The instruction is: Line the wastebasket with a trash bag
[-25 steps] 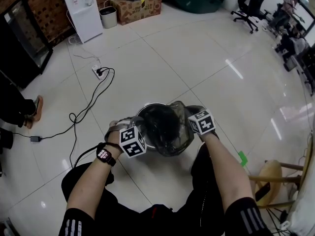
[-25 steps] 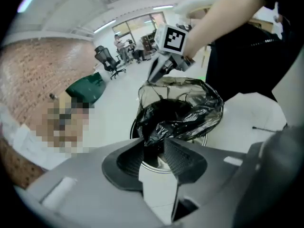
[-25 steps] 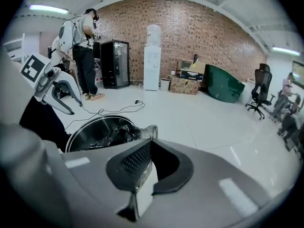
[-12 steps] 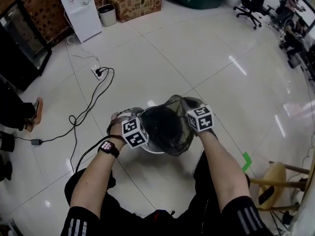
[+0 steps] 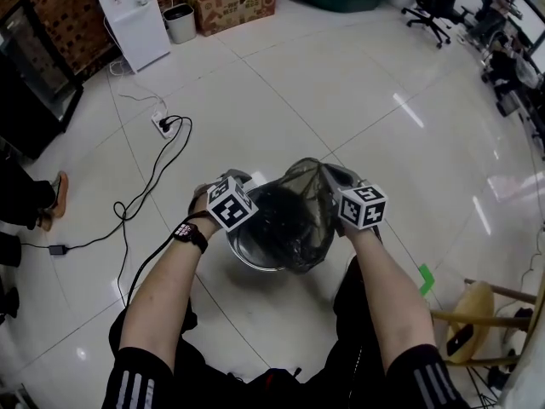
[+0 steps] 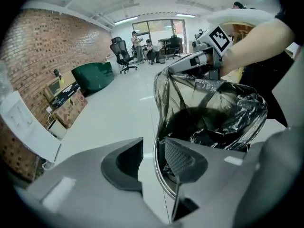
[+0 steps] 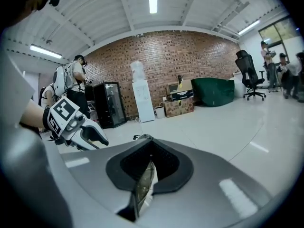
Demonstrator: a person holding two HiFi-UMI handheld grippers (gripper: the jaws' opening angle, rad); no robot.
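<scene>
A round metal wastebasket stands on the tiled floor between my knees. A dark, see-through trash bag sits crumpled in it, its far right edge pulled up into a peak. My right gripper is shut on that raised edge, and a strip of film shows between its jaws. My left gripper is at the basket's far left rim. Its jaws straddle the rim, one outside and one inside by the bag, and they are closing with a gap still showing.
A power strip with black cables lies on the floor at the left. A water dispenser, a small bin and cardboard boxes stand by the brick wall. A wooden stool and green tape are at my right.
My left gripper has moved from the basket's near left side along to its far left rim. The right gripper has drawn the bag's edge higher and slightly right.
</scene>
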